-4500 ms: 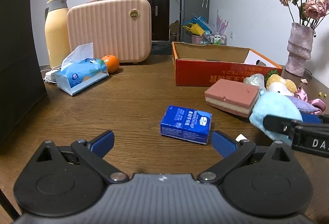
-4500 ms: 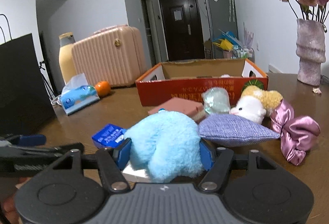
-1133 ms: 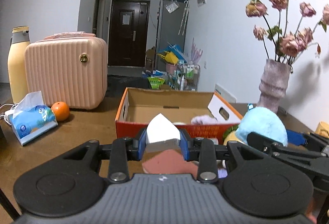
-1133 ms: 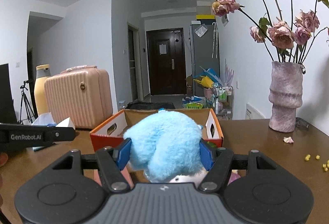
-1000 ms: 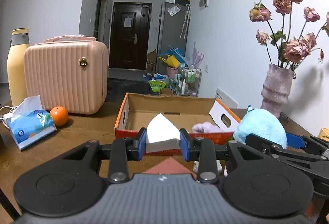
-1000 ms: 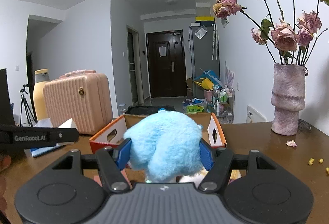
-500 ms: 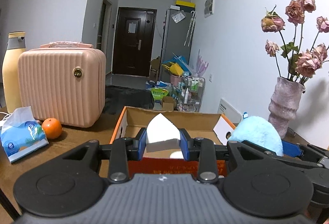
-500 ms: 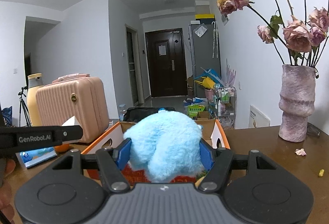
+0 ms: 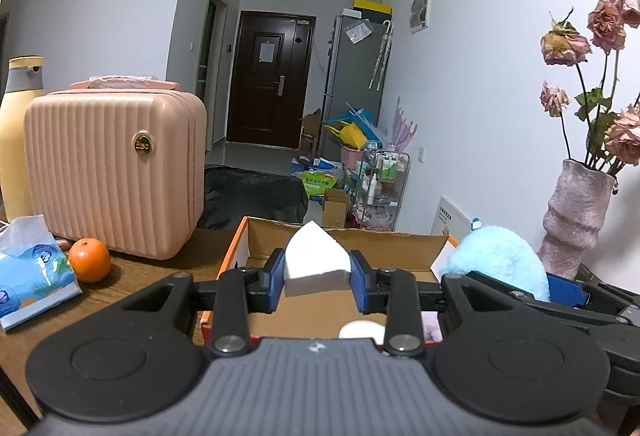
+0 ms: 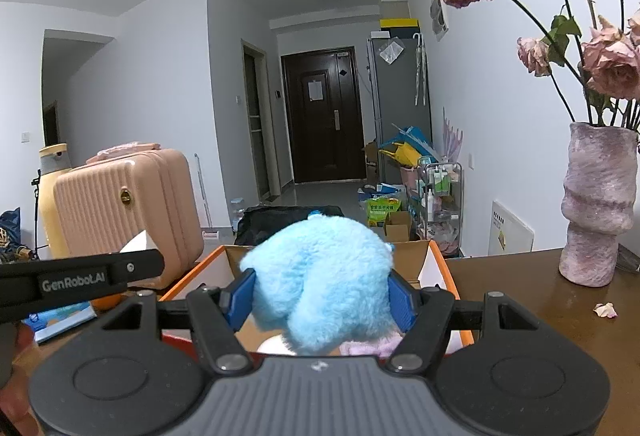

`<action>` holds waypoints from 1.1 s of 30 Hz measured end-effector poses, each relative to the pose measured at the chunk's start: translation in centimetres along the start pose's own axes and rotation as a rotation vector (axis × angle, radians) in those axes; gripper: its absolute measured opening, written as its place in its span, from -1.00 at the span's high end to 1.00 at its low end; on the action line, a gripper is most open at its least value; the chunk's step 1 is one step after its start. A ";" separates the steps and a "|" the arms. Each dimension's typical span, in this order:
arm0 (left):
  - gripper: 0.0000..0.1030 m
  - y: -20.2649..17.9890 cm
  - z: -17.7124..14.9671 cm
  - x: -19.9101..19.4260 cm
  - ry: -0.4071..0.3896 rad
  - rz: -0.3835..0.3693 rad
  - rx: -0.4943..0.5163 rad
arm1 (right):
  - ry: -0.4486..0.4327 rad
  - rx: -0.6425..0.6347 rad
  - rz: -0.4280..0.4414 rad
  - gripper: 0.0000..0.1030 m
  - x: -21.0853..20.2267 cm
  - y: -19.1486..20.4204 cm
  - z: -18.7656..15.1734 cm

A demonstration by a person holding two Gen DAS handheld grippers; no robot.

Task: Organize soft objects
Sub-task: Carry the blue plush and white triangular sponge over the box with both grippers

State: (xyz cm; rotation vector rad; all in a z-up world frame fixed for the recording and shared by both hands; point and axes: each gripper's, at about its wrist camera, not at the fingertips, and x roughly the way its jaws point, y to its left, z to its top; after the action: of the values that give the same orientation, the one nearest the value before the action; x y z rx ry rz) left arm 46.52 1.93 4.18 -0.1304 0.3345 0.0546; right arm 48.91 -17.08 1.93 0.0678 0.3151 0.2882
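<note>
My left gripper (image 9: 316, 280) is shut on a white sponge block (image 9: 314, 260) and holds it over the near edge of the open orange cardboard box (image 9: 234, 260). My right gripper (image 10: 320, 300) is shut on a fluffy light-blue plush toy (image 10: 320, 276) and holds it over the same box (image 10: 444, 268), to the right of the left gripper. The plush also shows in the left wrist view (image 9: 496, 264). A white round item (image 9: 360, 330) and a pale pink soft item (image 10: 364, 348) lie inside the box, mostly hidden.
A pink ribbed suitcase (image 9: 112, 171) and a yellow bottle (image 9: 16, 131) stand at the back left. An orange (image 9: 89, 260) and a blue tissue pack (image 9: 28, 276) lie left of the box. A vase of dried roses (image 10: 596, 203) stands on the right.
Both grippers have moved forward and up towards the box, each still holding its object. The box now lies right under the fingers and the table items in front have dropped out of view.
</note>
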 end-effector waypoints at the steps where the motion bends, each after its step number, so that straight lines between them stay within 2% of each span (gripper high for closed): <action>1: 0.33 0.0 0.1 0.3 0.000 0.001 -0.002 | 0.003 -0.001 0.000 -0.29 0.3 0.0 0.1; 33: 0.34 0.6 1.1 7.9 0.041 0.060 -0.014 | 0.108 -0.030 -0.025 -0.29 8.2 -1.2 1.6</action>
State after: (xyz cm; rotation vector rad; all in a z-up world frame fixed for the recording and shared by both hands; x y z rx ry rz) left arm 54.27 2.94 2.52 -0.1350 0.3786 0.1140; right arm 57.19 -15.84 0.92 0.0185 0.4181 0.2724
